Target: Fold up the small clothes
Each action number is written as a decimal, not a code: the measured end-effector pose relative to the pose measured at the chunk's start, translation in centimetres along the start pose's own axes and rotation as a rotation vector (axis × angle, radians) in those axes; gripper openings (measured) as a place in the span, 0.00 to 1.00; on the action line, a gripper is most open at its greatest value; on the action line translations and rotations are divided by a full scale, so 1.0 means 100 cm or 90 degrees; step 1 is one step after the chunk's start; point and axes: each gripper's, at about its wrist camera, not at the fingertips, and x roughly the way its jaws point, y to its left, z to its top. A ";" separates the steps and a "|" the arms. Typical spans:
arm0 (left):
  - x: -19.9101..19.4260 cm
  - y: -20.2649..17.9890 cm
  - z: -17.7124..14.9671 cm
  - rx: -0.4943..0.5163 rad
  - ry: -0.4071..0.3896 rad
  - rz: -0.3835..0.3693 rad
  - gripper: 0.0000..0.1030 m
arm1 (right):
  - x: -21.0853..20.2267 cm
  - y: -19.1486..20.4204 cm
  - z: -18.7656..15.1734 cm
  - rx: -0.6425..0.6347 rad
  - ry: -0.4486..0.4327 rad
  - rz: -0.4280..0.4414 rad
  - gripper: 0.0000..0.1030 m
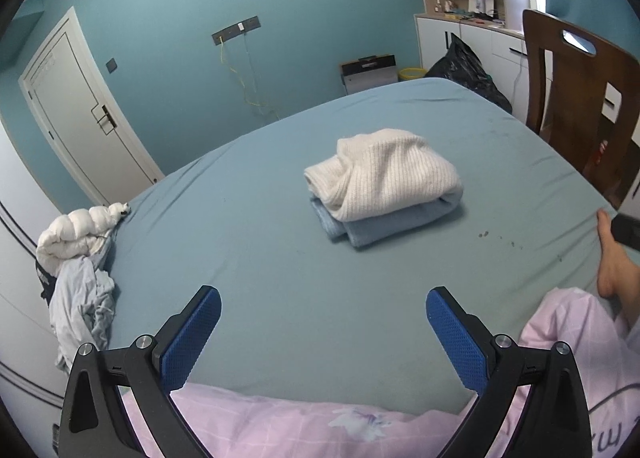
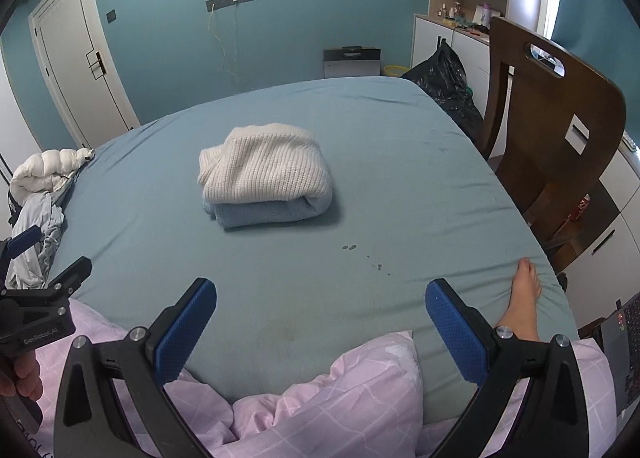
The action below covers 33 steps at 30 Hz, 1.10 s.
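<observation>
left tool (image 1: 323, 332): released, empty | right tool (image 2: 321, 324): released, empty | white sweater (image 1: 384, 174) folded atop blue sweater (image 1: 384, 224) on bed (image 1: 260, 250)

Your cream ribbed-knit sweater (image 1: 394, 168) sits on a pale blue folded garment (image 1: 384, 224), over a dusty teal bed sheet (image 1: 256, 242) marked with a few small dark spots. Your pyjama trousers (image 2: 320, 410) are pale pink with a white grid. Both grippers are black with blue dimpled pads (image 1: 192, 334). You have a teal wall (image 1: 168, 18), a white door (image 1: 76, 110) and a dark brown wooden chair (image 2: 556, 122).
</observation>
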 end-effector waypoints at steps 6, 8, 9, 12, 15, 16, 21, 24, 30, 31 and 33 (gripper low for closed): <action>0.002 0.012 0.001 -0.040 0.011 -0.015 1.00 | -0.003 0.016 -0.005 -0.031 -0.009 -0.002 0.99; 0.003 0.017 -0.001 -0.045 0.016 -0.018 1.00 | -0.006 0.021 -0.006 -0.039 -0.014 -0.003 0.99; 0.003 0.018 -0.002 -0.047 0.018 -0.019 1.00 | -0.007 0.022 -0.006 -0.043 -0.017 -0.004 0.99; 0.006 0.020 -0.002 -0.052 0.022 -0.023 1.00 | -0.011 0.029 -0.007 -0.061 -0.027 -0.014 0.99; 0.006 0.020 -0.003 -0.055 0.031 -0.032 1.00 | -0.011 0.033 -0.008 -0.072 -0.025 -0.016 0.99; 0.006 0.020 -0.003 -0.056 0.032 -0.035 1.00 | -0.012 0.033 -0.008 -0.071 -0.022 -0.015 0.99; 0.005 0.017 -0.004 -0.055 0.032 -0.037 1.00 | -0.010 0.036 -0.010 -0.069 -0.007 -0.005 0.99; 0.004 0.015 -0.005 -0.052 0.030 -0.037 1.00 | -0.011 0.037 -0.010 -0.070 -0.008 -0.005 0.99; 0.001 0.010 -0.005 -0.041 0.022 -0.030 1.00 | -0.013 0.039 -0.010 -0.073 -0.008 -0.005 0.99; 0.001 0.010 -0.005 -0.040 0.022 -0.029 1.00 | -0.014 0.039 -0.010 -0.073 -0.008 -0.005 0.99; 0.001 0.009 -0.005 -0.038 0.021 -0.028 1.00 | -0.015 0.040 -0.010 -0.074 -0.009 -0.004 0.99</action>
